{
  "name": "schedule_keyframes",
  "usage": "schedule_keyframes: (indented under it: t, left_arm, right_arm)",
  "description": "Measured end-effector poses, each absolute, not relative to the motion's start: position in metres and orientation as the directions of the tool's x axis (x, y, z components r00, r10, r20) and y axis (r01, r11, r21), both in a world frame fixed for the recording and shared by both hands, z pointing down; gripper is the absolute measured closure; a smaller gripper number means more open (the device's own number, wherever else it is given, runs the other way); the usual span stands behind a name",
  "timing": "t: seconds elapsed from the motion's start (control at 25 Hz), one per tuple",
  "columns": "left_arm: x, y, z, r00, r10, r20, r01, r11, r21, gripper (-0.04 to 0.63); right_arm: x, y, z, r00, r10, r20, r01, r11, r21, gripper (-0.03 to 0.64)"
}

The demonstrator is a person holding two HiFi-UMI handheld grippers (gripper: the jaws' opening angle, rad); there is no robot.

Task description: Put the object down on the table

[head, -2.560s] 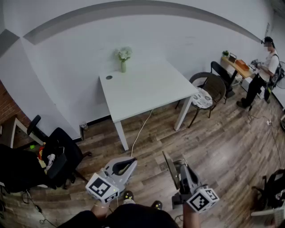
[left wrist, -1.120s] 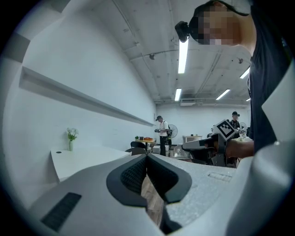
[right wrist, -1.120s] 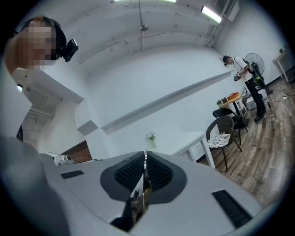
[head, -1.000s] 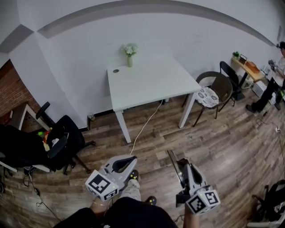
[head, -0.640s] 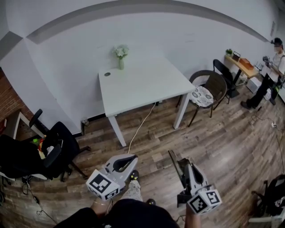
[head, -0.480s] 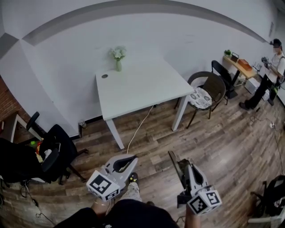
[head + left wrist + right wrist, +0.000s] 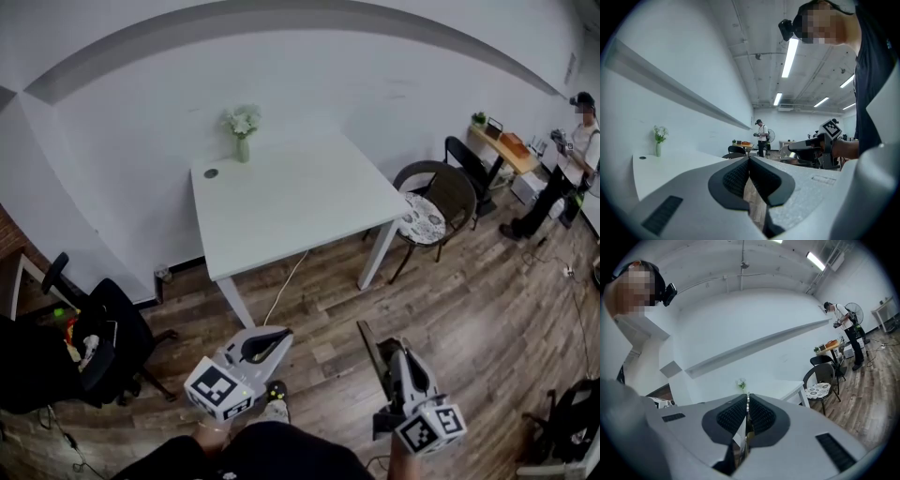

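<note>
The white table [image 7: 291, 202] stands ahead against the wall, with a vase of flowers [image 7: 242, 123] at its far left corner. My right gripper [image 7: 382, 351] is held low over the wooden floor, short of the table, shut on a thin flat board [image 7: 366, 338] that sticks out forward. In the right gripper view the board [image 7: 748, 398] shows edge-on between the pads, with the table [image 7: 799, 389] beyond. My left gripper [image 7: 278, 335] hangs beside it at the left, shut with nothing in it; its pads [image 7: 738, 176] meet in the left gripper view.
A wicker chair [image 7: 437, 192] with a patterned cushion stands at the table's right. A black office chair [image 7: 105, 336] is at the left. A cable [image 7: 281, 295] runs over the floor under the table. A person [image 7: 570, 141] stands by a side table [image 7: 506, 145] far right.
The view has moved forward and turned a little: the table now lies nearer and further left. Both grippers keep their pose, the right one still shut on the board.
</note>
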State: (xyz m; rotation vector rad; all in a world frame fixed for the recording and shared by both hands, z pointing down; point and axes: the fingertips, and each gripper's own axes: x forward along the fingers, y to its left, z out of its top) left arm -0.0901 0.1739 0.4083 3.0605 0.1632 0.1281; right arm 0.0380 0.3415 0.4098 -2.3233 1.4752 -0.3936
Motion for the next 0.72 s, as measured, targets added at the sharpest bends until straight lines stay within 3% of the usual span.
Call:
schedule_keyframes:
  t: [0.72]
  left_arm:
    - [-0.040, 0.031, 0.420, 0.989, 0.136, 0.062, 0.129, -0.987, 0.100, 0.595]
  right_arm:
    - [0.085, 0.210, 0.405, 0.462, -0.885, 0.059, -0.785, -0.439, -0.438, 0.600]
